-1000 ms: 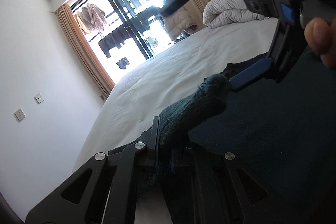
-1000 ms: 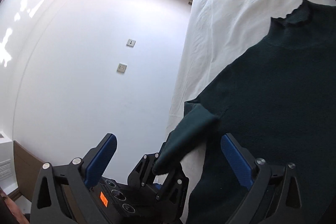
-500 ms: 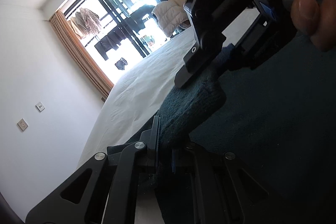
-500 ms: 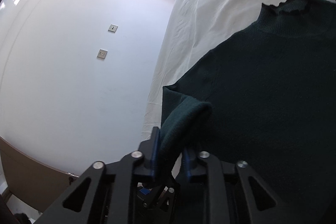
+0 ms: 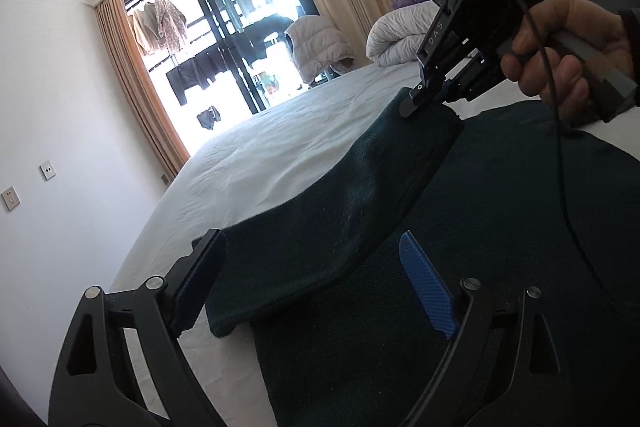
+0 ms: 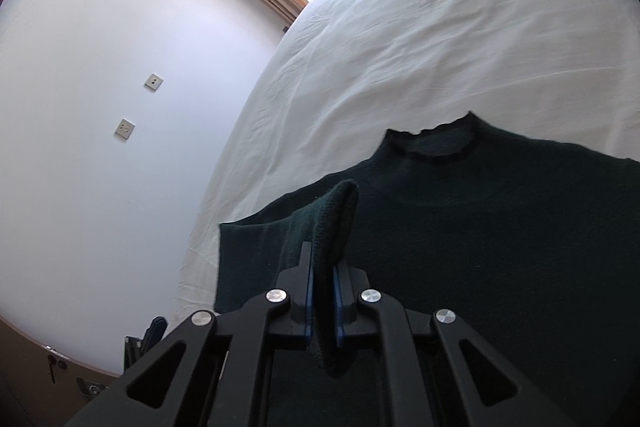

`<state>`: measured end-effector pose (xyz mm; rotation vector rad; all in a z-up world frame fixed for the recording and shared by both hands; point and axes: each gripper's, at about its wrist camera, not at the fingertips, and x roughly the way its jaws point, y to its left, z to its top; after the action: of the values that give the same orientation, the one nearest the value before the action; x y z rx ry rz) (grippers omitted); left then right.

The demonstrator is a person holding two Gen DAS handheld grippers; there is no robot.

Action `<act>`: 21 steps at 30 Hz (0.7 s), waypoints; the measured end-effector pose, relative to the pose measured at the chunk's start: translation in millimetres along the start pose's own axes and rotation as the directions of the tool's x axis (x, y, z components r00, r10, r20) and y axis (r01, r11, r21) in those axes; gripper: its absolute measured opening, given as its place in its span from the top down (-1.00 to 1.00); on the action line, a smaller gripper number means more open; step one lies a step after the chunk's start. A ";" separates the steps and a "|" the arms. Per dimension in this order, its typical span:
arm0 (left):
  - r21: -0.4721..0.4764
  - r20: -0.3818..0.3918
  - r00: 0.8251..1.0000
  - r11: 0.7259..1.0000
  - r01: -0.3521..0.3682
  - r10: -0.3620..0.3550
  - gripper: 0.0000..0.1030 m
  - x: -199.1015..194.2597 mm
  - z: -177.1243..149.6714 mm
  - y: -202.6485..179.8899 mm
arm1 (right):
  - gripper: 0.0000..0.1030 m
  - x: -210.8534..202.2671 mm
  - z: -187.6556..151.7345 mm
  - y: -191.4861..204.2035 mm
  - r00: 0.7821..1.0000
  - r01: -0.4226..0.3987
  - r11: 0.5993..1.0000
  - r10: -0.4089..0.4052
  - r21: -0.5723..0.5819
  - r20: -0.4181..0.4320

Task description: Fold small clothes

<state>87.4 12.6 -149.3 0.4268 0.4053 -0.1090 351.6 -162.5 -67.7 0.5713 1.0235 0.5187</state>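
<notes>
A dark green knit sweater [image 5: 500, 227] lies flat on the white bed [image 5: 288, 147]; its collar [image 6: 436, 143] shows in the right wrist view. One sleeve [image 5: 340, 211] is lifted and stretched over the body. My right gripper [image 6: 323, 287] is shut on the sleeve's cuff end [image 6: 334, 223]; it also shows in the left wrist view [image 5: 432, 99], held by a hand. My left gripper [image 5: 316, 283] is open, its blue pads [image 5: 426, 291] either side of the sleeve's lower part, not clamping it.
White wall with two sockets [image 5: 28, 183] on the left beside the bed. A glass balcony door [image 5: 240, 39] with beige curtains and hanging clothes is behind. A rolled duvet and pillows [image 5: 400, 27] lie at the bed's far end.
My left gripper has opened and let go of the sleeve. My right gripper, which closed on the cuff half a second ago, has carried it up and away, stretching the sleeve out.
</notes>
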 end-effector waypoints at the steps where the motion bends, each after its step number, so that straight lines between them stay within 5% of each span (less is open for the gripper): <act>1: -0.003 -0.001 1.000 1.000 0.005 -0.005 -0.72 -3.6 -3.0 1.1 | 0.83 -0.5 3.3 -9.7 1.000 0.023 1.000 -0.023 0.018 0.007; 8: -0.220 -0.059 0.998 0.975 -0.017 0.004 -0.72 -19.5 -24.4 45.5 | 0.83 0.4 -0.5 -59.8 0.997 0.077 0.993 -0.077 0.086 -0.006; 15: -0.477 -0.132 0.991 0.876 -0.073 0.011 -0.72 25.2 -6.5 140.1 | 0.83 -10.6 -3.2 -75.8 0.994 0.106 0.983 -0.107 0.151 0.000; 17: -0.537 -0.119 0.993 0.842 -0.058 -0.008 -0.72 26.0 -5.4 155.1 | 0.83 -19.7 -10.4 -78.7 0.998 0.057 0.974 -0.056 0.218 -0.013; 21: -0.529 -0.142 0.989 0.847 -0.045 -0.037 -0.72 33.5 -12.0 149.0 | 0.83 -37.5 -17.0 -73.6 0.999 0.037 0.972 -0.036 0.234 -0.009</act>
<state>141.5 152.0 -116.1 -0.1181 0.5600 0.0428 330.2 -237.8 -99.2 0.7593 1.1053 0.3692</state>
